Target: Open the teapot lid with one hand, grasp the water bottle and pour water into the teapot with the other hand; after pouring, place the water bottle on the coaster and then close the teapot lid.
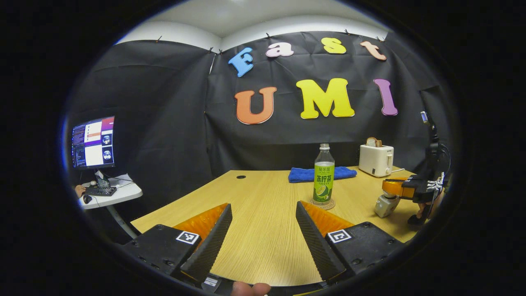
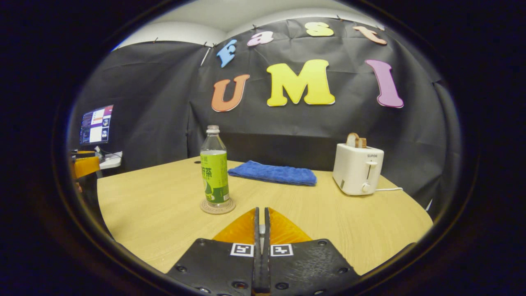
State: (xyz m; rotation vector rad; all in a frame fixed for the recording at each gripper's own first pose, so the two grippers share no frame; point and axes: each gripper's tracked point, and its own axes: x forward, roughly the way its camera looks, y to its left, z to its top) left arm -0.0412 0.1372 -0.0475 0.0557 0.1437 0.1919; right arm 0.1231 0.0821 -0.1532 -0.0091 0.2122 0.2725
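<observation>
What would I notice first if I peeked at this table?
Probably the water bottle with its green label, standing upright on a round coaster mid-table. Behind it lies a folded blue towel, and at the right a white toaster with bread poking out.

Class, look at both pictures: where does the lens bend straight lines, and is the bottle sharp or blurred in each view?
Left gripper view: the table edge curves strongly near the rim, and the bottle on its coaster is sharp. Right gripper view: the table's far edge bows too; the bottle and toaster are sharp, lit evenly, with only soft shadows.
</observation>
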